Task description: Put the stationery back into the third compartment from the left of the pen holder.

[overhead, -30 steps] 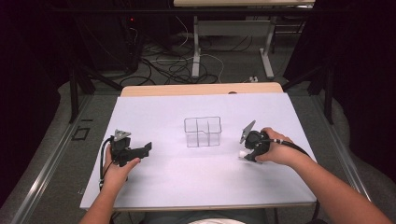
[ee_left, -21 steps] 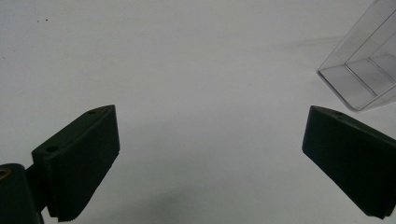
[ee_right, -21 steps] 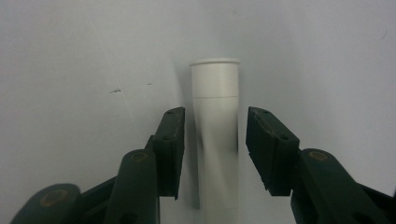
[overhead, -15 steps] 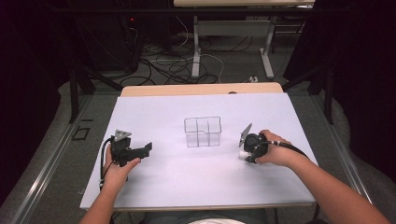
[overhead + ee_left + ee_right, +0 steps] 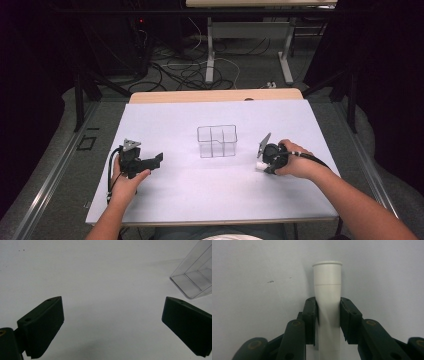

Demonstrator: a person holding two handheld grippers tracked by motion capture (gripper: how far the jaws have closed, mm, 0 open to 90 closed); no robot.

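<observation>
A white plastic tube (image 5: 327, 277) lies on the white table sheet (image 5: 200, 190), and my right gripper (image 5: 328, 320) has just been closing on it. Both pads now press its sides. In the high view that right gripper (image 5: 264, 159) points down at the sheet, right of a clear divided box (image 5: 216, 141). The tube (image 5: 258, 165) shows as a small white bit beneath it. My left gripper (image 5: 158, 159) rests on the sheet left of the box, with its jaws wide apart. In the left gripper view the left gripper (image 5: 112, 325) is open over bare sheet, with the clear box (image 5: 192, 277) at the upper right.
The wooden table edge (image 5: 215, 95) runs along the back, beyond the sheet. On the floor behind the table are cables (image 5: 185, 70) and the legs of another table (image 5: 210, 55). A person's forearms (image 5: 350, 200) come in from the bottom.
My right gripper has sunk slightly toward the sheet and tipped further down. The left gripper and the clear box have not moved.
</observation>
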